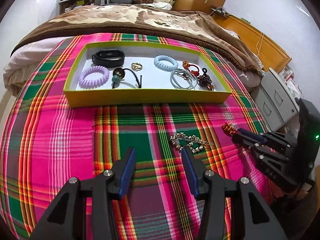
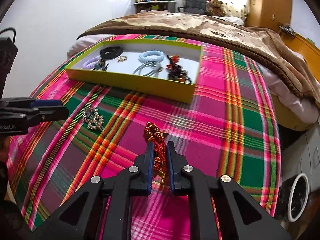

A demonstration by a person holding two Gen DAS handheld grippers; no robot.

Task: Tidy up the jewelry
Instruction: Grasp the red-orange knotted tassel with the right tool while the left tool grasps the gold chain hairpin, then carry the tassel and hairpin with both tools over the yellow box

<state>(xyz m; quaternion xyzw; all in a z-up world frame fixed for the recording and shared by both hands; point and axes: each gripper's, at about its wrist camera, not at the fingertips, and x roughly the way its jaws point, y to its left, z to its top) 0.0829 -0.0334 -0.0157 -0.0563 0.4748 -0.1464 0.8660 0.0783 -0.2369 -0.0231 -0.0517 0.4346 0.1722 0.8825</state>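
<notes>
A red braided bracelet [image 2: 154, 132] with beads lies on the plaid cloth, and my right gripper [image 2: 160, 144] is shut on its cord. In the left wrist view the right gripper [image 1: 238, 134] comes in from the right, with the red bracelet [image 1: 228, 129] at its tips. My left gripper [image 1: 157, 150] stands open above the cloth with nothing between its fingers. A pale metal chain bracelet [image 1: 190, 141] lies just beyond its right fingertip. The yellow-green tray [image 1: 148, 97] farther back holds a black band [image 1: 108, 58], a purple coil tie [image 1: 94, 77], a blue coil tie [image 1: 166, 62] and several other pieces.
The plaid cloth [image 1: 60, 140] covers the near end of a bed, and a brown blanket [image 1: 140, 20] lies behind the tray. A grey drawer cabinet [image 1: 278, 98] and a round white-rimmed bin [image 2: 298, 196] stand off the bed's right side.
</notes>
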